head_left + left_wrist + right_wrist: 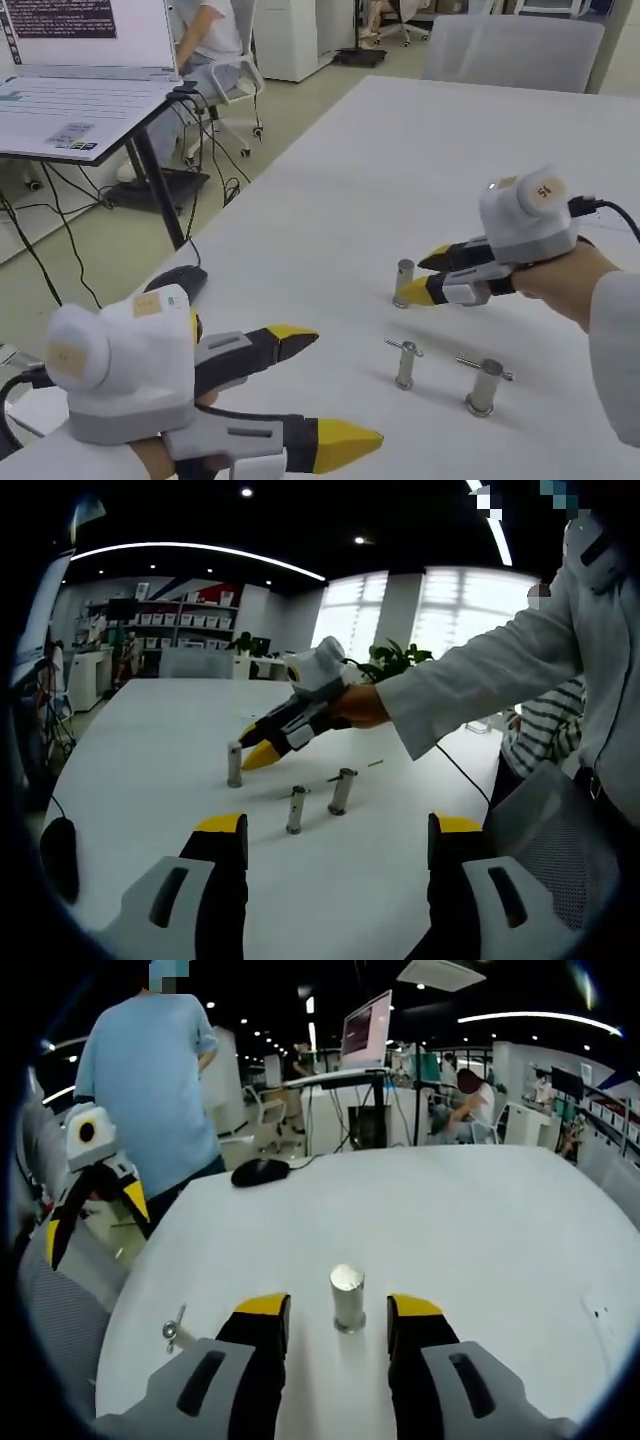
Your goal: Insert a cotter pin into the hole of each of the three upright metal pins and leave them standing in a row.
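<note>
Right gripper [338,1309] sat low in the centre of its own view, jaws spread. The bare pin [347,1297] stood upright squarely between the tips, so it was nearest. Left gripper [335,388], open and empty, hung lower left, well apart.

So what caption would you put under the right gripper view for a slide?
Open right gripper straddles an upright metal pin on the white table.
</note>
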